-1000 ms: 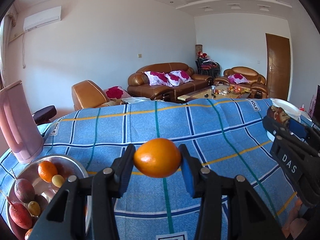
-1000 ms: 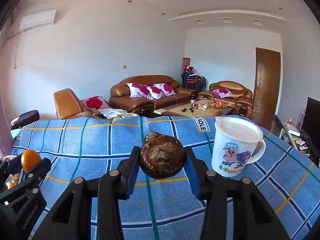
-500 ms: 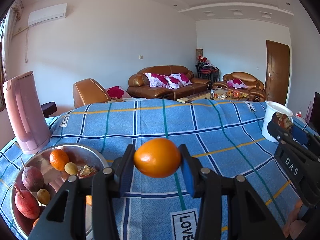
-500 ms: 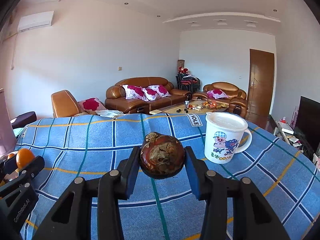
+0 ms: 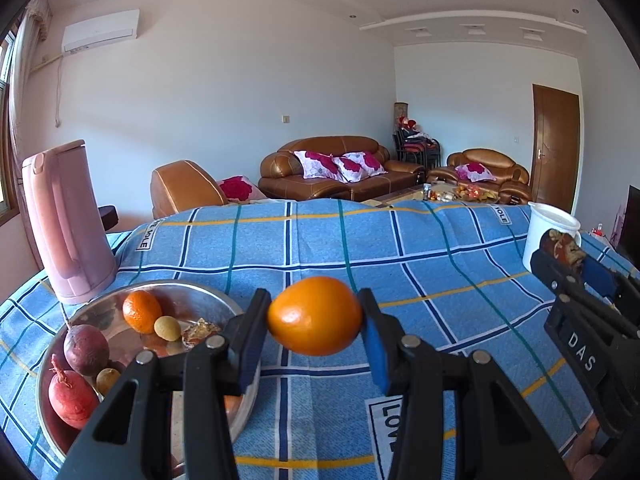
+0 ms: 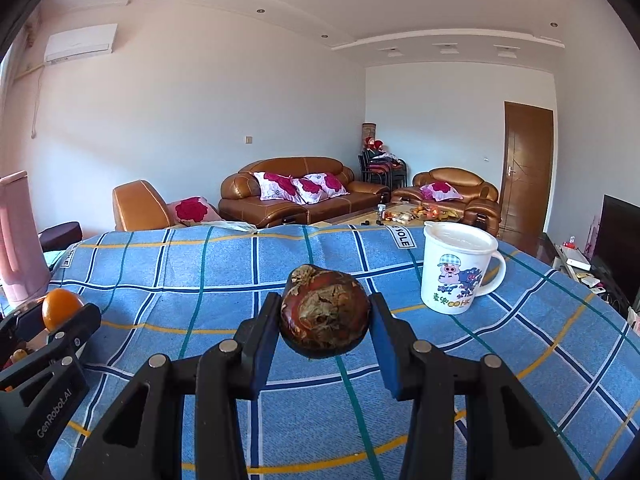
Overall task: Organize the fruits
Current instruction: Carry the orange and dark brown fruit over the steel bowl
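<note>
My left gripper (image 5: 314,322) is shut on an orange (image 5: 314,315) and holds it above the blue checked cloth, just right of a metal bowl (image 5: 216,296). The bowl holds another orange (image 5: 141,311), a small yellow fruit (image 5: 167,328), red-purple fruits (image 5: 86,349) and a few more. My right gripper (image 6: 324,325) is shut on a dark red-brown fruit with a dried, flaky patch (image 6: 324,317), held above the cloth. The right gripper also shows at the right edge of the left wrist view (image 5: 568,258). The left gripper with its orange shows at the left of the right wrist view (image 6: 60,310).
A pink kettle (image 5: 66,224) stands behind the bowl at the left. A white cartoon mug (image 6: 456,268) stands on the cloth at the right. The table (image 5: 400,248) is covered by the blue cloth; sofas and a coffee table lie beyond it.
Both grippers have pulled back and risen a little with their fruits still held. The bowl and kettle have come further into the left wrist view; the mug now sits farther right.
</note>
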`<state>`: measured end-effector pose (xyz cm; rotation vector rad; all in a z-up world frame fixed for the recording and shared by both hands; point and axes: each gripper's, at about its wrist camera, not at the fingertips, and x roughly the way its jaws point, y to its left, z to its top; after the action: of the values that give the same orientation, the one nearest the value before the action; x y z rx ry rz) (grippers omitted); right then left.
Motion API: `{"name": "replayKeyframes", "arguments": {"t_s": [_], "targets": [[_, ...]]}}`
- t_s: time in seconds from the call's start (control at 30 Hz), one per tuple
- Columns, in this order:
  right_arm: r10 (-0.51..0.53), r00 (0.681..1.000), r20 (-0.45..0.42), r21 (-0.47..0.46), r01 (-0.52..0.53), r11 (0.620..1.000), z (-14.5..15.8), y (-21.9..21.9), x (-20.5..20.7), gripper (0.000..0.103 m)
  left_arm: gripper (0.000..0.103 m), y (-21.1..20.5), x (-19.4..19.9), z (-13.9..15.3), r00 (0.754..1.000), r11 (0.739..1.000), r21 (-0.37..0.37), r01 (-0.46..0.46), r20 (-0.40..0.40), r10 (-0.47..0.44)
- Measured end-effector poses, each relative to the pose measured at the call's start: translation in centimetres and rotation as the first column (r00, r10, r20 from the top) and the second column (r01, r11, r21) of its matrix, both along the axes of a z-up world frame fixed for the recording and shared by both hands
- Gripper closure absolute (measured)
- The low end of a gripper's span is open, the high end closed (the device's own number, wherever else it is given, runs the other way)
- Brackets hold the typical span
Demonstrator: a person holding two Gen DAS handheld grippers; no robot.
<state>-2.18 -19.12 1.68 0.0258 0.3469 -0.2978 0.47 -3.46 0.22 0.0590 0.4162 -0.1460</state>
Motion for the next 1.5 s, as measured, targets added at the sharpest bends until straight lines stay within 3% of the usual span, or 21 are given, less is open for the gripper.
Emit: {"name": "replayKeyframes", "arguments": {"t_s": [0.7,1.5], "targets": [[0.099,0.995,-0.001,0.011,-0.099,0.995,-0.3,5.6,-0.1,0.057,0.057,4.9,-2.0,0.1,1.000,1.000,-0.013,-0.029,0.003,0.029],[0.224,0.974,-0.011,0.005,-0.224,0.975,-0.4,13.5,1.6,0.057,0.057,11.8,-1.2,0.0,0.994,0.993,-0.020,-0.112,-0.006,0.112]]}}
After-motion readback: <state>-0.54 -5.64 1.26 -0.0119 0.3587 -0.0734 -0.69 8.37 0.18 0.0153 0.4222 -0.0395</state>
